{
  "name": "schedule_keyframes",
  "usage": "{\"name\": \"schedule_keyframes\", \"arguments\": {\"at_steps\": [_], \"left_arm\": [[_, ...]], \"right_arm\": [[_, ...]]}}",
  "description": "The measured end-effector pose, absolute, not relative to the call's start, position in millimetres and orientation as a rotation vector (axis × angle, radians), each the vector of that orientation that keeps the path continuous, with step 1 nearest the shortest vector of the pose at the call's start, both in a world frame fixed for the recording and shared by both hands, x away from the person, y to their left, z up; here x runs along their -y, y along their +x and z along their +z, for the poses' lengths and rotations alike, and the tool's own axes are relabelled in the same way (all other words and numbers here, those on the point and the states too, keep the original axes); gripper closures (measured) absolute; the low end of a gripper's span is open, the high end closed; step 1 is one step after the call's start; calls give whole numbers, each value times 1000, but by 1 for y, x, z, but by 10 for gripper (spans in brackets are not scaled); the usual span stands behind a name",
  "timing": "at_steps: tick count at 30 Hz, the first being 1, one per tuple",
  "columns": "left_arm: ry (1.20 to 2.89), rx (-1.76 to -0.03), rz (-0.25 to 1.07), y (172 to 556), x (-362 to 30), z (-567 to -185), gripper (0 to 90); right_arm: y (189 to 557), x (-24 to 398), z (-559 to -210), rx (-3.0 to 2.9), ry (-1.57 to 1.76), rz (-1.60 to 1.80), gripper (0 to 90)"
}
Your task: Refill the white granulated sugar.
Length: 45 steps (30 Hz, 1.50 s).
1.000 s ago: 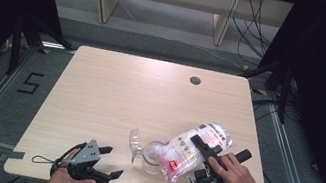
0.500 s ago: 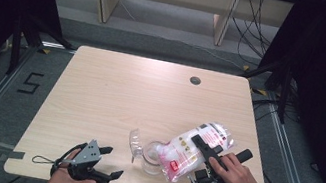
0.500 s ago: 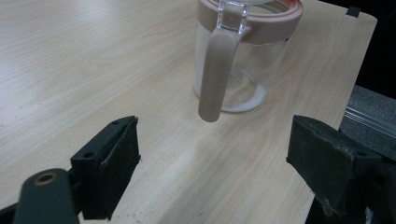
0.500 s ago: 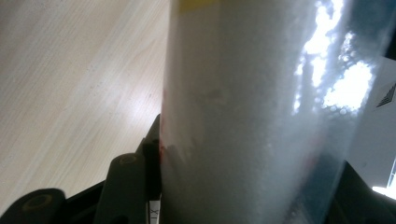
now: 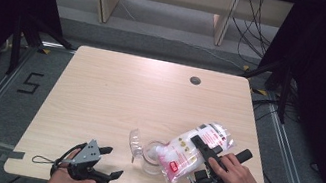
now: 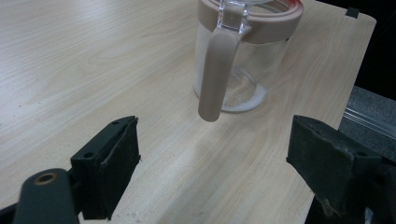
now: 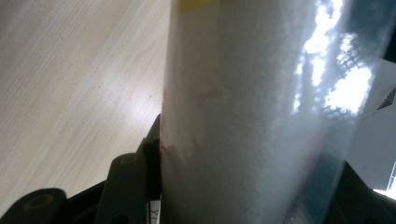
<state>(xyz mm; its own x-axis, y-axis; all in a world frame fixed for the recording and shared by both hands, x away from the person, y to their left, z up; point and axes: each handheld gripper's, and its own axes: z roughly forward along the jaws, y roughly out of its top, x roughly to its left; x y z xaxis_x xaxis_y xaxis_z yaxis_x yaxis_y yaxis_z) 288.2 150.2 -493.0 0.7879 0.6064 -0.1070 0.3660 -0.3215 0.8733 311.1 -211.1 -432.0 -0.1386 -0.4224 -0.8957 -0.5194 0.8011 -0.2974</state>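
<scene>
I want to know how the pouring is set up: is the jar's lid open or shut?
Open: the clear lid stands flipped up beside the jar, whose mouth faces the tilted bag.

Ahead of your left gripper [image 5: 105, 165], the table [image 5: 115, 93] is bare wood, so you can slide straight forward there. Just past its jaws stands the clear jar [image 6: 247, 51]. The jar's long handle [image 6: 215, 79] hangs down toward you and blocks the straight way in. The open lid [image 5: 134, 142] sticks up beside the jar too.

Your right gripper [image 5: 201, 151] has no room between its jaws, because the white bag [image 5: 193, 150] fills the gap. The bag leans over the jar. Beyond it, the far half of the table is open. The table edge is close behind both hands.
</scene>
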Motion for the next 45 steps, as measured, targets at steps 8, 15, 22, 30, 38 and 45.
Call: {"name": "schedule_keyframes", "arguments": {"at_steps": [8,15,22,30,38,45], "left_arm": [[1960,-728,294,288,-150,-494,162],[1948,-734,285,289,-150,-494,162],[1944,-740,280,289,-150,-495,162],[1934,-743,278,290,-149,-495,162],[1947,-738,277,290,-150,-495,162],[1944,-738,274,290,-150,-495,162]], "right_arm": [[311,212,-432,-1764,-730,105,522],[312,213,-432,-1765,-729,107,523],[312,213,-433,-1768,-722,110,525],[311,210,-431,-1766,-747,94,526],[310,211,-431,-1768,-744,93,527],[310,210,-431,-1759,-751,105,528]]}}
